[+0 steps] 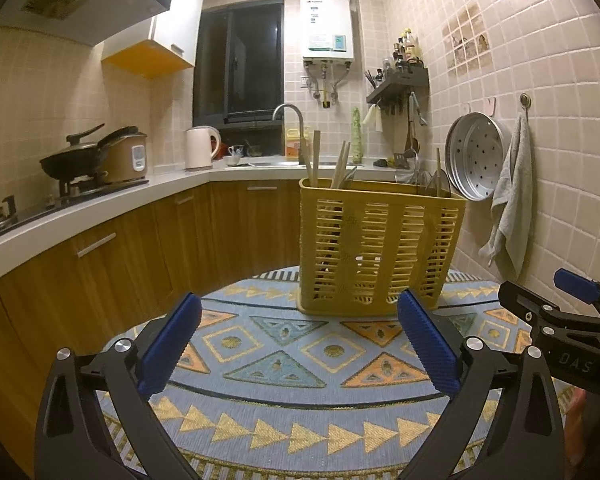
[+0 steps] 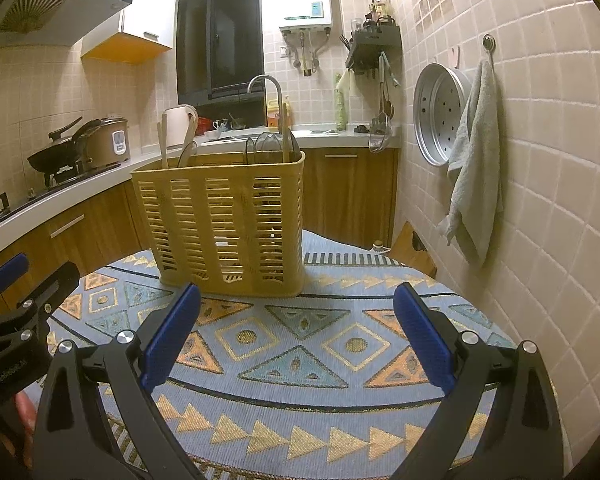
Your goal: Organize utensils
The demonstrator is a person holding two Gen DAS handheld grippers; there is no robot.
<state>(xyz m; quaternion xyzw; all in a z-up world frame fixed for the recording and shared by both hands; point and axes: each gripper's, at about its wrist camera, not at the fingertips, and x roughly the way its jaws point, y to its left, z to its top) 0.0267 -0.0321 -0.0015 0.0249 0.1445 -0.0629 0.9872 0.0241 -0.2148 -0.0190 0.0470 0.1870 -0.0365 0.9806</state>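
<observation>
Presently catalogued: one yellow slotted utensil basket (image 1: 380, 252), upright on a round counter (image 1: 284, 408) covered by a blue cloth with orange and gold triangles and diamonds. Contents of the basket: wooden chopsticks and handles (image 1: 316, 156) standing at its left end, a further pale wooden pair (image 1: 342, 164) leaning near the middle, and dark rounded utensil heads (image 1: 434, 184) at its right end; which compartment each sits in cannot be told. Same basket in the right wrist view (image 2: 228, 228): a wooden handle (image 2: 164, 142) at the left end, dark ladle-like heads (image 2: 266, 146) and one upright wooden stick (image 2: 286, 136) at the right end. Left tongs (image 1: 298, 346): blue ribbed pads spread wide, nothing between them, hovering over the cloth just short of the basket's front wall. Right tongs (image 2: 296, 340): likewise spread wide and holding nothing, over the cloth in front of the basket; also seen at the right edge of the left wrist view (image 1: 568, 308). Surroundings: a perforated metal steamer tray (image 2: 440, 114) hanging on the tiled wall with a grey towel (image 2: 474, 176) beside it on a hook; a sink faucet (image 1: 290, 114); a pale kettle (image 1: 199, 148); a rice cooker (image 1: 128, 156) and a black wok (image 1: 74, 158) on the stove side.
</observation>
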